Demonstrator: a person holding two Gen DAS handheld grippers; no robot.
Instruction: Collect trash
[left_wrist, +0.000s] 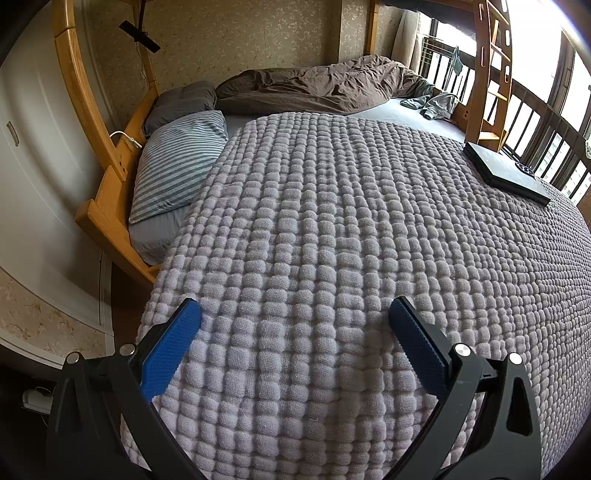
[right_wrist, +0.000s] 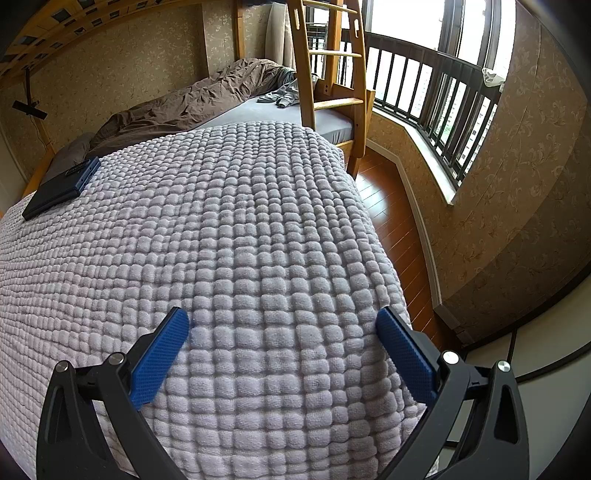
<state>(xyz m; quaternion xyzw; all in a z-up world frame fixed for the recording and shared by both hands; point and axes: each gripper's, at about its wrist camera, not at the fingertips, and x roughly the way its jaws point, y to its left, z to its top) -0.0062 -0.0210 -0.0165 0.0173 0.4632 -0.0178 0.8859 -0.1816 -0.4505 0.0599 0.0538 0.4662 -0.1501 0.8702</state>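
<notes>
Both views look over a bed covered by a pale lilac waffle-knit blanket (left_wrist: 332, 240) (right_wrist: 221, 240). My left gripper (left_wrist: 294, 308) hangs open over the blanket's near left corner, its blue pads (left_wrist: 168, 350) wide apart with nothing between them. Over the blanket's near right side my right gripper (right_wrist: 282, 317) is open too, and its blue pads (right_wrist: 159, 354) hold nothing. A flat dark box (left_wrist: 506, 171) (right_wrist: 61, 188) lies on the blanket toward the far side. No trash shows plainly in either view.
A striped pillow (left_wrist: 177, 162), a grey pillow (left_wrist: 181, 103), a crumpled brown duvet (left_wrist: 317, 83) (right_wrist: 192, 96) and a grey garment (left_wrist: 432, 101) (right_wrist: 284, 94) lie at the bed's far end. A wooden ladder (right_wrist: 332, 74) stands at the bed's right, beside wood floor (right_wrist: 391, 206) and a railed window (right_wrist: 436, 85).
</notes>
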